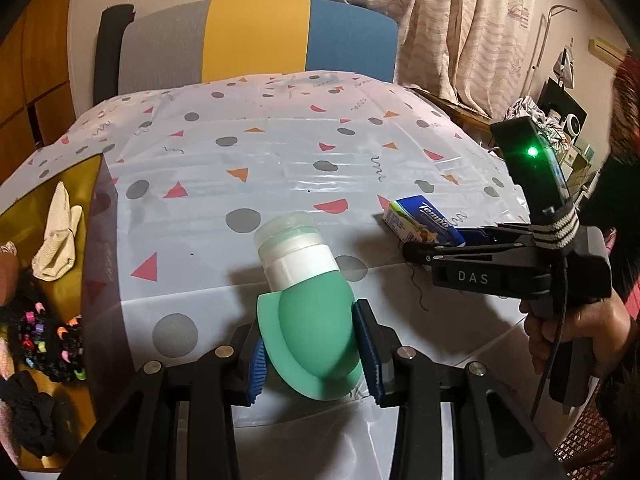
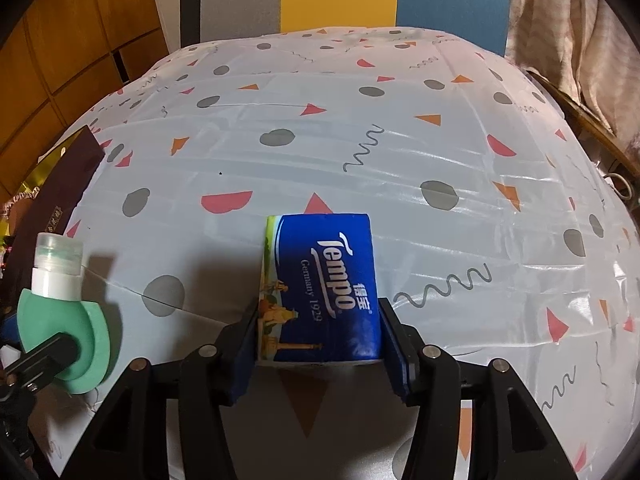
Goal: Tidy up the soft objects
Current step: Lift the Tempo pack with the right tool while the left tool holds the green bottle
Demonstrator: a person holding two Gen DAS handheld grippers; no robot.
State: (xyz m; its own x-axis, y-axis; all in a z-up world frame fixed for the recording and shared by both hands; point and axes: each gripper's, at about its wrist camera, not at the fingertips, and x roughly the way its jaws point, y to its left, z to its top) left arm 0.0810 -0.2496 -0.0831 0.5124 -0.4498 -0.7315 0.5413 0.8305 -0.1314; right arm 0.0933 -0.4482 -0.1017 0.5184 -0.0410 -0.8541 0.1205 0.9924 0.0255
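Two grippers are busy over the desk (image 2: 440, 152) with the spotted cloth. The left gripper (image 1: 316, 354) pinches the round bottom of a green squeeze bottle (image 1: 308, 312); its fingers (image 1: 370, 356) press in on both sides, and the bottle's long side points away from them, cap toward the middle of the frame. The right gripper (image 2: 318, 344) has a blue tissue pack (image 2: 320, 284) between its fingers (image 2: 394, 354). The pack lies flat on the cloth, its long side running straight out from the fingers. I cannot tell if those fingers press on it or just sit beside it. In the left wrist view, a gold box (image 1: 52, 240) waits at the left edge of the frame, with a cream sock (image 1: 58, 236) and black beaded stuff (image 1: 48, 336) in it. I think the bottle goes there next, since the left gripper is nearer the box. The way looks open, and only the box's near wall must be cleared.
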